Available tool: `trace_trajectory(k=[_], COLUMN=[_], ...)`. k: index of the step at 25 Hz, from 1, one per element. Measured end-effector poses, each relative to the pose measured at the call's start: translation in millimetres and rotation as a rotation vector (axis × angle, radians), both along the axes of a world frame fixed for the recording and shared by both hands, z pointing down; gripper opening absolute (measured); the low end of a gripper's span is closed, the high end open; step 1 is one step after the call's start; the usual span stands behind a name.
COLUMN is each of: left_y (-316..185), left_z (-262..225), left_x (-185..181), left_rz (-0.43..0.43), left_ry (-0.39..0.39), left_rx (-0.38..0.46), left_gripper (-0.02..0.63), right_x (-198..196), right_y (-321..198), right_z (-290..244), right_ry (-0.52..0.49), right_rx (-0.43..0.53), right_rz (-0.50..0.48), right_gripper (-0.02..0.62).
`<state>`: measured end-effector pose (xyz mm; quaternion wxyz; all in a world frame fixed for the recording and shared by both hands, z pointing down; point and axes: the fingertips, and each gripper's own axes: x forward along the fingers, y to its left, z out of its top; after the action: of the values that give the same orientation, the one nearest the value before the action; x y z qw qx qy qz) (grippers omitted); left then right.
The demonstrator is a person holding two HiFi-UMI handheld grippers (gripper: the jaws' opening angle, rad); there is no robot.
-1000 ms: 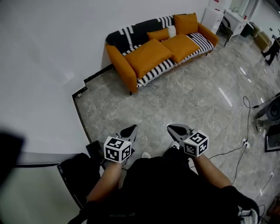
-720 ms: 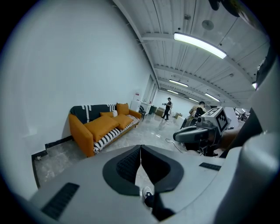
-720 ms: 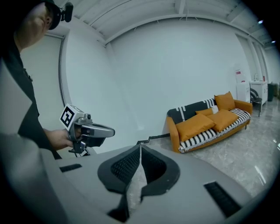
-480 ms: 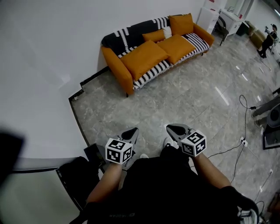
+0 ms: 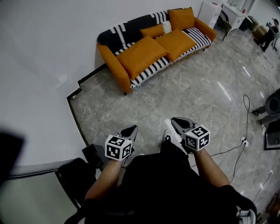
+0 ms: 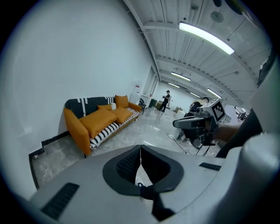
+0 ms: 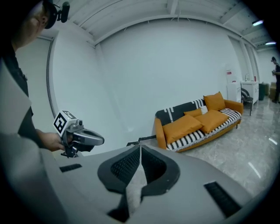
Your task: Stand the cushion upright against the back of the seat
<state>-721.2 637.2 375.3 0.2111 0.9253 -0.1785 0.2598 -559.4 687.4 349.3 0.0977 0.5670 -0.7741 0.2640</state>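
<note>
The orange sofa (image 5: 111, 61) with a black-and-white striped cover stands far ahead against the white wall. A large orange cushion (image 5: 142, 51) lies flat on its seat, with a second one (image 5: 177, 41) flat beside it. A smaller orange cushion (image 5: 153, 31) and an upright one (image 5: 181, 18) rest at the back. My left gripper (image 5: 131, 129) and right gripper (image 5: 176, 121) hang low over the grey floor, far from the sofa, both shut and empty. The left gripper view shows the sofa (image 6: 100, 120) and the right gripper (image 6: 197, 124). In the right gripper view the sofa (image 7: 197, 122) is far off.
Grey marble floor (image 5: 175, 92) lies between me and the sofa. A black raised step edge (image 5: 81, 87) runs along the wall at left. A black bag (image 5: 76, 175) sits by my left side. Cables (image 5: 238, 151) and equipment lie at right; a white cabinet (image 5: 211, 13) stands beyond the sofa.
Both grippers have shifted a little over the floor with the person's body, the right one more. The sofa sits slightly further left in view. The jaws stay shut.
</note>
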Motion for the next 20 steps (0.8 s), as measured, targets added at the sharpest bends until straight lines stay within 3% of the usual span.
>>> trace_trajectory(k=[12,20], left_y=[-84,-95], left_z=[-16,-8], left_x=[142,224], left_rz=[-0.012,-0.017], left_ry=[-0.038,-0.071], left_rx=[0.046,0.05], left_gripper=[0.017,0.017], right_x=[129,207], right_y=[-73,-82], right_z=[4,16], right_ry=[-0.069,-0.089], right_rx=[-0.005,-0.026], right_rz=[-0.059,-0.098], right_gripper=[0.038,0.038])
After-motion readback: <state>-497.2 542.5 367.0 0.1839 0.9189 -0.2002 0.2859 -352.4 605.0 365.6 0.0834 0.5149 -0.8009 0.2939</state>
